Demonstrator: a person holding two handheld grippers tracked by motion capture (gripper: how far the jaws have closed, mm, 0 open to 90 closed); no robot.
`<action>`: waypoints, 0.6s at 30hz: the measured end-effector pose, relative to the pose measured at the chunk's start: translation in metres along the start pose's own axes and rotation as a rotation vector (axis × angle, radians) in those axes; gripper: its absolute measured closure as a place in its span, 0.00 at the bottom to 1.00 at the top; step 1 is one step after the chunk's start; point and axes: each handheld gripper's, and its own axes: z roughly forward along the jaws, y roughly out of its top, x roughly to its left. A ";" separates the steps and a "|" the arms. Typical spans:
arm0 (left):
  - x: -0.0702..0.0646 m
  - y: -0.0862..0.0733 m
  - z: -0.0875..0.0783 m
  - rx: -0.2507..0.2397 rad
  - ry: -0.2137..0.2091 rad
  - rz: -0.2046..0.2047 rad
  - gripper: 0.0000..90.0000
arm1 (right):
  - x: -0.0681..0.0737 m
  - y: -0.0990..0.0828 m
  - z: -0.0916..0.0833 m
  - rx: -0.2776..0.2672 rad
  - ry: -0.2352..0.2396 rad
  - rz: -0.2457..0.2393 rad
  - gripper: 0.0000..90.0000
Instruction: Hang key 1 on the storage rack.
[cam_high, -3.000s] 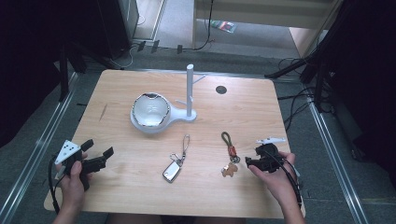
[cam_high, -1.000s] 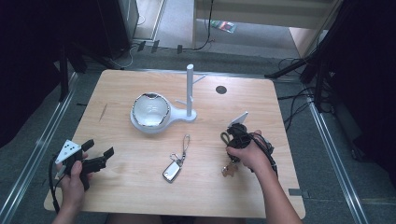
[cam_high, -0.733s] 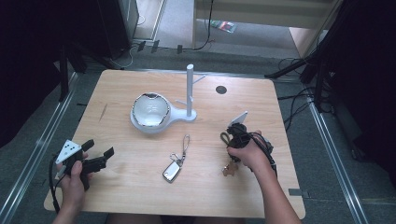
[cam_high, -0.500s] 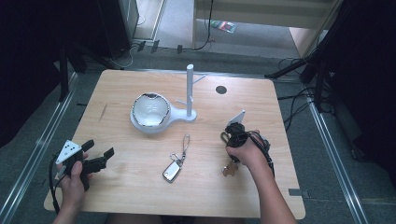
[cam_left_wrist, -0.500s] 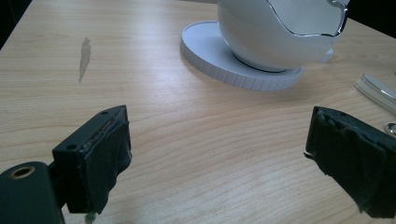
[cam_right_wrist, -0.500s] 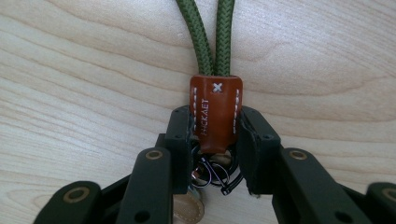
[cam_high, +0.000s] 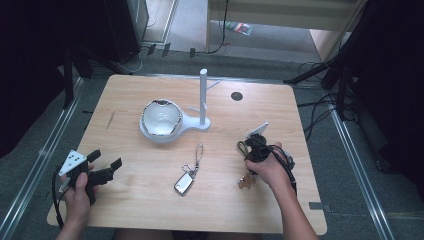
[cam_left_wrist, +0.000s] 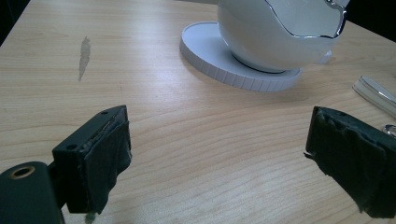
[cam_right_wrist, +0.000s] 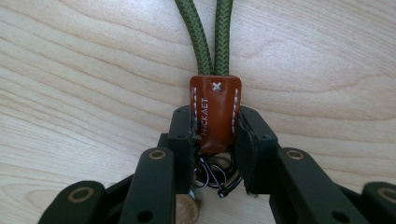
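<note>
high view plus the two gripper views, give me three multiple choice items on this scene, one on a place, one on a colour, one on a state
1. Where does the car key fob lie?
A. in the bowl
B. on the table in front of the bowl
C. hung on the white stand

2. What colour is the cord of the keychain?
A. green
B. red
C. white

3. How stands the right gripper?
A. wide open over bare wood
B. closed on the brown leather tab
C. closed on the bowl's rim

Key: 1 B, the fob rests on bare wood nearer the person than the bowl. 2 A, two green braided strands leave the leather tab. 3 B, both pads press the tab's sides.
</note>
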 end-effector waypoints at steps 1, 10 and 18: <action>0.000 0.000 0.000 0.002 -0.001 0.002 0.08 | 0.000 -0.001 0.000 -0.009 -0.008 -0.004 0.78; 0.000 0.000 0.000 0.003 0.000 0.003 0.08 | -0.002 -0.010 -0.025 -0.224 0.041 0.013 0.78; 0.000 0.000 0.000 0.002 0.000 0.002 0.08 | 0.003 -0.013 -0.048 -0.399 0.062 0.012 0.78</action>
